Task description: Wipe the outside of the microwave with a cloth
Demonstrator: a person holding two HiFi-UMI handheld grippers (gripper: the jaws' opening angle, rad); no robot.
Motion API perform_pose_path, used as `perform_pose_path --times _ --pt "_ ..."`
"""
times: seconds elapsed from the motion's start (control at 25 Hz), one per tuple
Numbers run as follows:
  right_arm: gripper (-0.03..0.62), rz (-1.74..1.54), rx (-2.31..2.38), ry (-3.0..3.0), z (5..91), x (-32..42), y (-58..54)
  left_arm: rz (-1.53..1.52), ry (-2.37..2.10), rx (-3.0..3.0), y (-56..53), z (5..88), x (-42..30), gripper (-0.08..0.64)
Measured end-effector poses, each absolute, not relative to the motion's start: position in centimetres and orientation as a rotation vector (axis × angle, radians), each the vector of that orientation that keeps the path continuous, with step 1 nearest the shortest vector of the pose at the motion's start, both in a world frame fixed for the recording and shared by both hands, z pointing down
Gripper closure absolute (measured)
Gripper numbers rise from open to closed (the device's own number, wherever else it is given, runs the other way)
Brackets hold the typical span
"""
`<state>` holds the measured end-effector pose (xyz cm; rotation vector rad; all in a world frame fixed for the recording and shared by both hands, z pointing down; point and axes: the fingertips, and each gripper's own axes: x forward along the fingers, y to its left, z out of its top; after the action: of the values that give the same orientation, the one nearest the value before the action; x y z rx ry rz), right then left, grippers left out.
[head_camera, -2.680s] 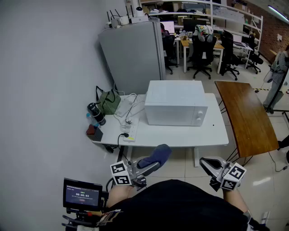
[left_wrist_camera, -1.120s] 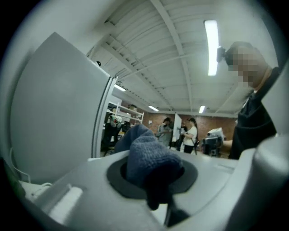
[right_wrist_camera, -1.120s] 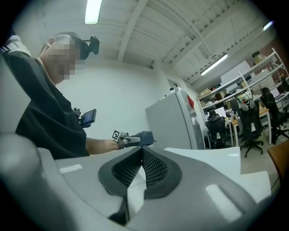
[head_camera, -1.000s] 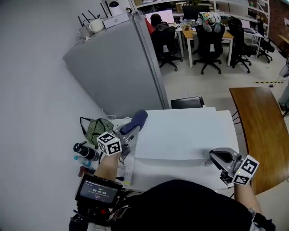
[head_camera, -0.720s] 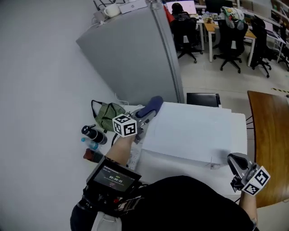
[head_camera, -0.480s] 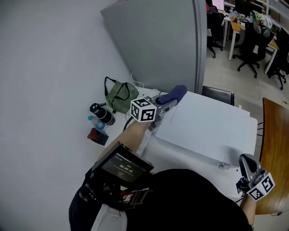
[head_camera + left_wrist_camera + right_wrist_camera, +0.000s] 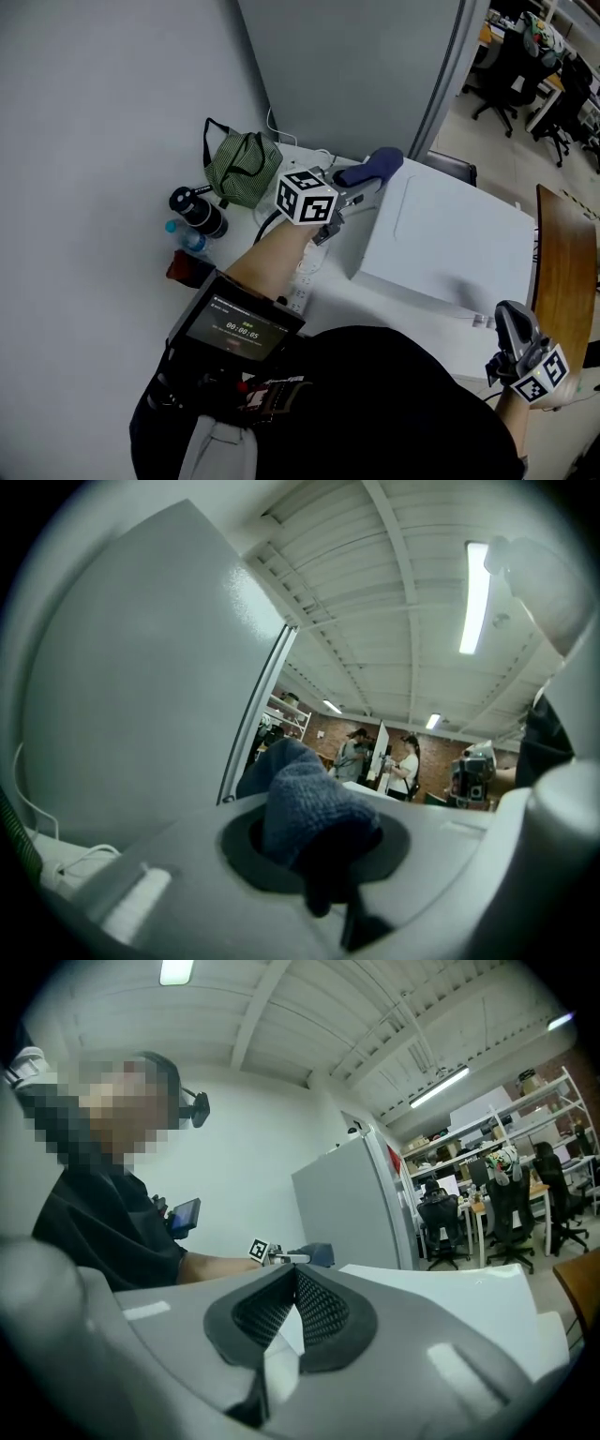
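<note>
The white microwave point(image 7: 459, 239) stands on a white table point(image 7: 328, 300). My left gripper point(image 7: 361, 184) is shut on a dark blue cloth point(image 7: 375, 167), which sits at the microwave's top back-left corner. In the left gripper view the cloth point(image 7: 305, 803) bulges out between the jaws. My right gripper point(image 7: 511, 330) hangs off the microwave's front right corner, apart from it. Its mesh pads point(image 7: 314, 1312) meet at the tips with nothing between them. In the right gripper view the microwave's top point(image 7: 441, 1288) stretches ahead, with the cloth point(image 7: 316, 1254) at its far end.
A green bag point(image 7: 242, 164), a black bottle point(image 7: 197, 212) and a power strip point(image 7: 302, 281) with cables lie left of the microwave. A tall grey partition point(image 7: 375, 66) stands behind. A brown wooden table point(image 7: 562, 272) is on the right. A screen device point(image 7: 239, 328) hangs at my chest.
I have come up close to the table. My left gripper carried the cloth up from the table's front to the microwave's back-left corner. My right gripper has moved to the front right corner.
</note>
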<state>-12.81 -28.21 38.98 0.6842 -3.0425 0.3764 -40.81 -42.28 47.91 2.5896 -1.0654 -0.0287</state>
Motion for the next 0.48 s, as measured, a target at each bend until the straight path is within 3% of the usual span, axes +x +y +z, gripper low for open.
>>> perform_pose_path --times 0.32,0.48 --pt "0.588 0.320 0.720 -2.940 37.5 -12.4 -29.1 -0.106 -0.993 2.588 -44.6 48.9 -39.6 0.502" --pt "0.588 0.330 0.710 -2.937 38.0 -11.7 -29.9 0.221 -0.993 2.634 -45.1 50.7 -37.3 0.502"
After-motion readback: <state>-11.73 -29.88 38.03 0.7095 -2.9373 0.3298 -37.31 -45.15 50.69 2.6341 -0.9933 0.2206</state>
